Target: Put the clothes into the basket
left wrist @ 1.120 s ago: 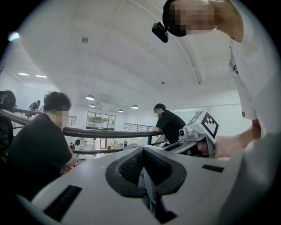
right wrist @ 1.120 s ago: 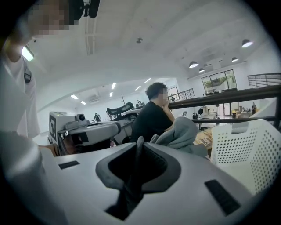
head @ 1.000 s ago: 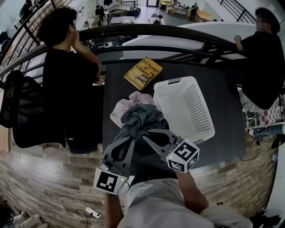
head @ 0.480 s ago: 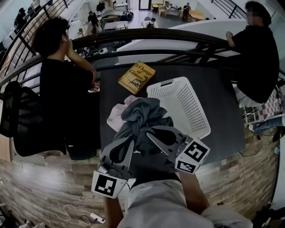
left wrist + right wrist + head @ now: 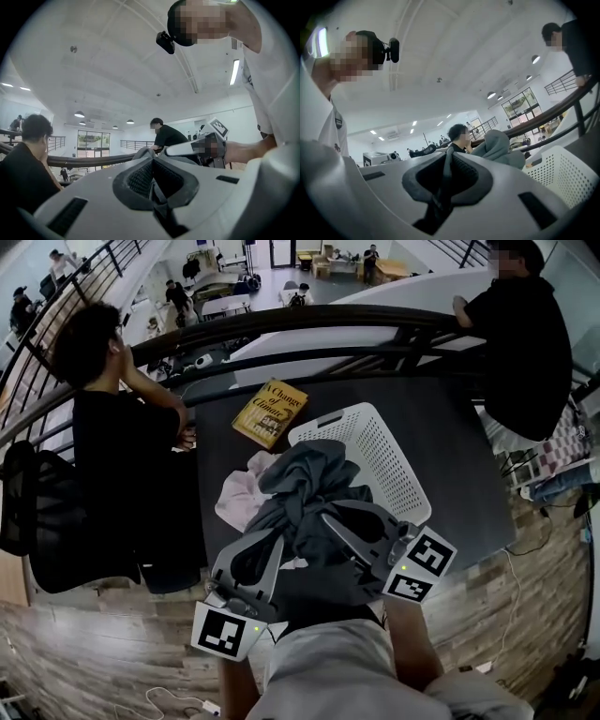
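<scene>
A dark grey garment [image 5: 307, 486] hangs bunched above the table, partly over the near left rim of the white perforated basket [image 5: 386, 454]. My left gripper [image 5: 277, 532] is shut on its near left part. The right gripper [image 5: 325, 518] is shut on a fold at the garment's near right. In the left gripper view the jaws [image 5: 151, 161] pinch grey fabric [image 5: 142, 151]. In the right gripper view a strip of cloth runs between the shut jaws [image 5: 447, 165], with the garment's bulk [image 5: 497, 147] ahead and the basket [image 5: 562, 176] at the right. A pink garment [image 5: 236, 499] lies on the table, left of the grey one.
A yellow book [image 5: 270, 412] lies on the dark table [image 5: 469, 456] behind the clothes. One person in black [image 5: 112, 456] sits at the table's left edge, and another [image 5: 520, 343] leans on the curved railing [image 5: 309, 320] at the back right.
Both grippers have risen and carried the grey garment up and to the right, from over the pink garment to over the basket's near left rim.
</scene>
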The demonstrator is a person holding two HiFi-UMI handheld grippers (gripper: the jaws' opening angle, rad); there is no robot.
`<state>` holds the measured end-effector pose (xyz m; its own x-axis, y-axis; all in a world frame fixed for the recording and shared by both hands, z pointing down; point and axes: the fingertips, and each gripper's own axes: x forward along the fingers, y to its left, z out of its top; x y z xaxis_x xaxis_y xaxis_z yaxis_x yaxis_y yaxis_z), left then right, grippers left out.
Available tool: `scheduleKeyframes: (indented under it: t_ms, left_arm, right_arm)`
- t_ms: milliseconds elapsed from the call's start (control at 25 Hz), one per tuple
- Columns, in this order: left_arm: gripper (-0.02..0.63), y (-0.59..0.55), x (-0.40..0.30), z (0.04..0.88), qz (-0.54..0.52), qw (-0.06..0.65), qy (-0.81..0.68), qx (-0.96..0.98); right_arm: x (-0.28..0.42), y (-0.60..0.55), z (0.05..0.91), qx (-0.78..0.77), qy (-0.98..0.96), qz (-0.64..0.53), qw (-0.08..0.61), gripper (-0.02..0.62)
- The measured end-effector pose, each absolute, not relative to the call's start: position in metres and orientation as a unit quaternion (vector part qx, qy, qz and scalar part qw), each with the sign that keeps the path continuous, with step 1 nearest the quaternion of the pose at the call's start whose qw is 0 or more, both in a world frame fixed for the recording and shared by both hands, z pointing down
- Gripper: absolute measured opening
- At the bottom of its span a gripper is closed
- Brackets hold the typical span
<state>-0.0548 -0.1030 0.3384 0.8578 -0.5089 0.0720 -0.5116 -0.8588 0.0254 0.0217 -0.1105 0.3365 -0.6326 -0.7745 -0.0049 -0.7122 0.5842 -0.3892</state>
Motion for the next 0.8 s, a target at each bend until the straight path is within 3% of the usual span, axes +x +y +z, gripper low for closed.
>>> scheduleKeyframes:
  t_ms: [800]
  left_arm:
    - [0.002, -0.103, 0.027, 0.334, 0.043, 0.014, -0.166, 0.985]
  right_arm:
    - [0.126, -0.090, 0.320, -0.515, 0.827, -0.167, 0.151, 0.046]
